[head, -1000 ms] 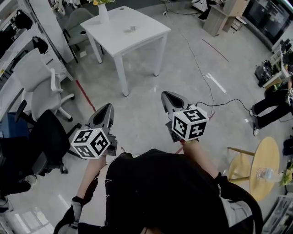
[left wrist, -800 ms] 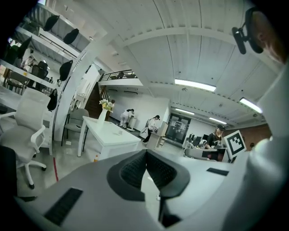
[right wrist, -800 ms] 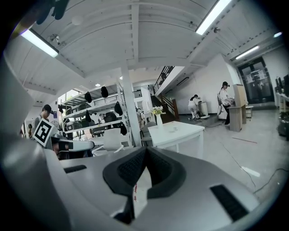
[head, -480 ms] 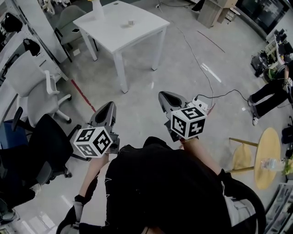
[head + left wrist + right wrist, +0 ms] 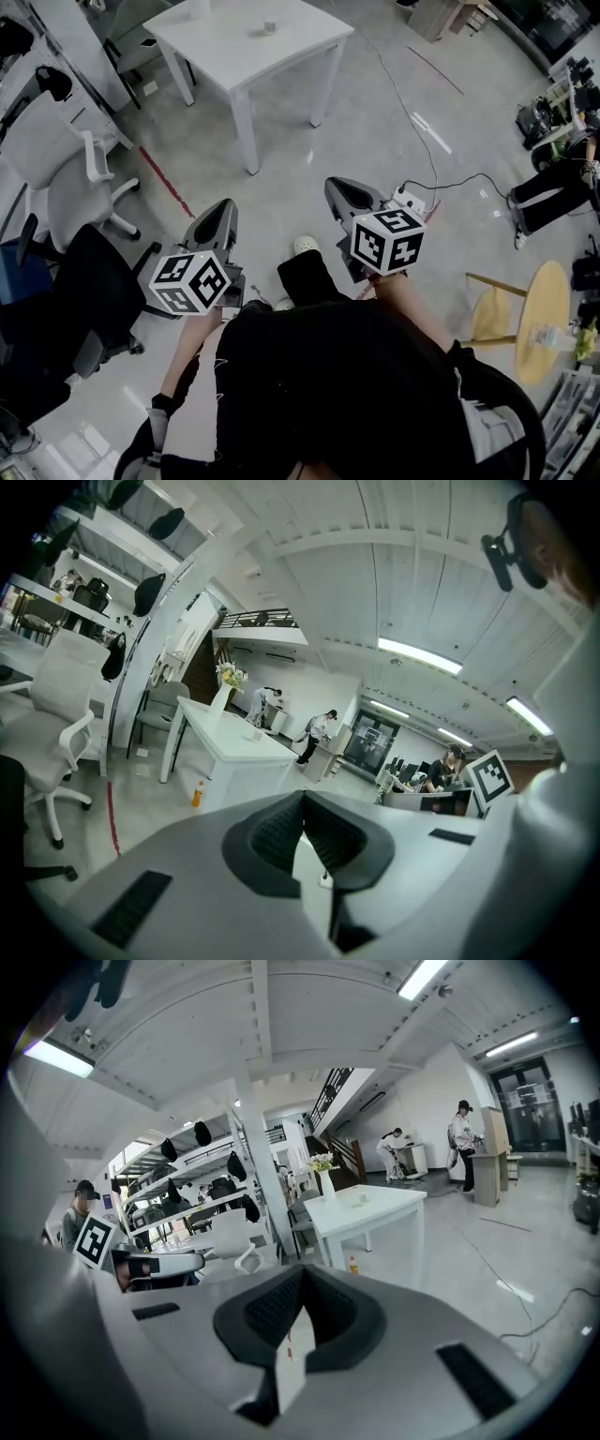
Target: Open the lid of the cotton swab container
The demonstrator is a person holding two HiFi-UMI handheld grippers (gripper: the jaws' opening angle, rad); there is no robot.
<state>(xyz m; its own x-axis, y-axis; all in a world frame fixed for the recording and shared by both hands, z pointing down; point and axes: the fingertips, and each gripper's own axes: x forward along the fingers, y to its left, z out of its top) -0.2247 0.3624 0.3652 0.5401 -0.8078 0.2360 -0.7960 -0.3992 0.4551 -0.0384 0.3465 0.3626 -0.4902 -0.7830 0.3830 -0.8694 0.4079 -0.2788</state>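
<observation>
The person is walking across the floor [image 5: 281,187] toward the white tabletop [image 5: 281,52]. A shoe [image 5: 305,245] is now showing between the two arms where there was none a moment ago, so a step is being taken. The left hand-held gripper [image 5: 223,208] and the right hand-held gripper [image 5: 339,192] are being carried out in front, well apart from the tabletop. Both are clenched tight with nothing in them, just as before. A small pale thing [image 5: 269,28] is sitting on the tabletop. I am guessing it is the cotton swab container, but it is too small to tell, and no lid is showing. So the job is not really starting yet, and the person is only getting closer. The far edge of the tabletop is being cut off at the top of the head view, and the person's black top is hiding the floor right below.
</observation>
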